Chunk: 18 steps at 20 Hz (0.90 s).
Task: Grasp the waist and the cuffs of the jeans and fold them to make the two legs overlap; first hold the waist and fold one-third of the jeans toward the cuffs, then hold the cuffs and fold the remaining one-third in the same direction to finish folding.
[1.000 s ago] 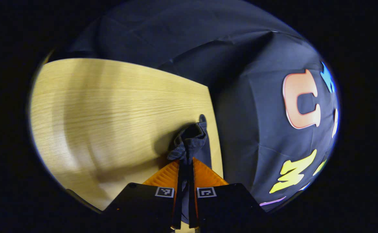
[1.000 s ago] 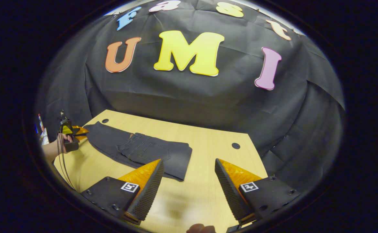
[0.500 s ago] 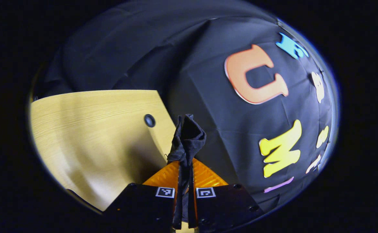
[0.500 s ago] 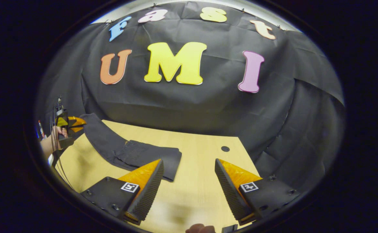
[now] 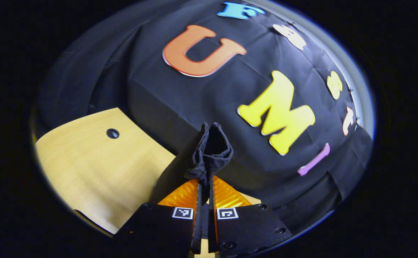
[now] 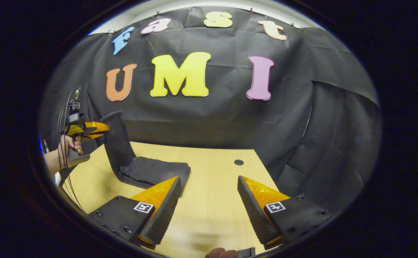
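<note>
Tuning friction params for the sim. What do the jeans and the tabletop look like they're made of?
Jeans: dark woven cloth, likely denim, matte. It drapes limply from the left hand-held gripper and bunches at the pinched cuff.
Table: pale wood-grain surface, probably laminate rather than solid wood, with a smooth, faintly satin finish. Fine parallel grain lines show in the left gripper view.

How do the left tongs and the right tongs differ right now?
The left tongs are shut on the cuff end of the jeans; the right tongs are open and hold nothing. The left tongs are raised, lifting that end upright off the table, while the right tongs hover low above bare tabletop, apart from the jeans. Both are hand-held, and both point toward the booth wall.
</note>
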Available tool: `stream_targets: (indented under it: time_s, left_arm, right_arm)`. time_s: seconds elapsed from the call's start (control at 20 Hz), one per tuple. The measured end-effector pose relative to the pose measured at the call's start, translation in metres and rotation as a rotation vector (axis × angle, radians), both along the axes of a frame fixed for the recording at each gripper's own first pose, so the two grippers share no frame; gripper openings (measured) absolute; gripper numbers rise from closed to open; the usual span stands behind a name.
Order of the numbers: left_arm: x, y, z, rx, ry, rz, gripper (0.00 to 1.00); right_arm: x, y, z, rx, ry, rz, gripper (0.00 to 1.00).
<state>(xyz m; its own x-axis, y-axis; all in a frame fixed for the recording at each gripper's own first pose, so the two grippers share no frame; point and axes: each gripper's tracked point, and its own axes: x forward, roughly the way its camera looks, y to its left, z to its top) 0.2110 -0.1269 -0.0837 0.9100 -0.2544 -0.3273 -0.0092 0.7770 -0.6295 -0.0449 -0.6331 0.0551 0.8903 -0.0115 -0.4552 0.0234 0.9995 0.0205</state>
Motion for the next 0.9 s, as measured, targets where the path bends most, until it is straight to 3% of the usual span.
stream_targets:
  time_s: [0.2, 0.45, 0.9]
  left_arm:
    - [-0.013, -0.064, -0.022, 0.094, 0.008, -0.073, 0.1]
    - [-0.019, -0.123, -0.069, 0.278, 0.009, -0.145, 0.1]
    - [-0.041, -0.182, -0.17, 0.509, 0.082, -0.285, 0.18]
  right_arm:
    - [-0.013, -0.047, -0.013, 0.007, 0.019, -0.081, 0.97]
    - [-0.022, -0.093, -0.029, 0.0, 0.067, -0.139, 0.97]
    - [-0.018, -0.115, -0.051, -0.019, 0.127, -0.137, 0.96]
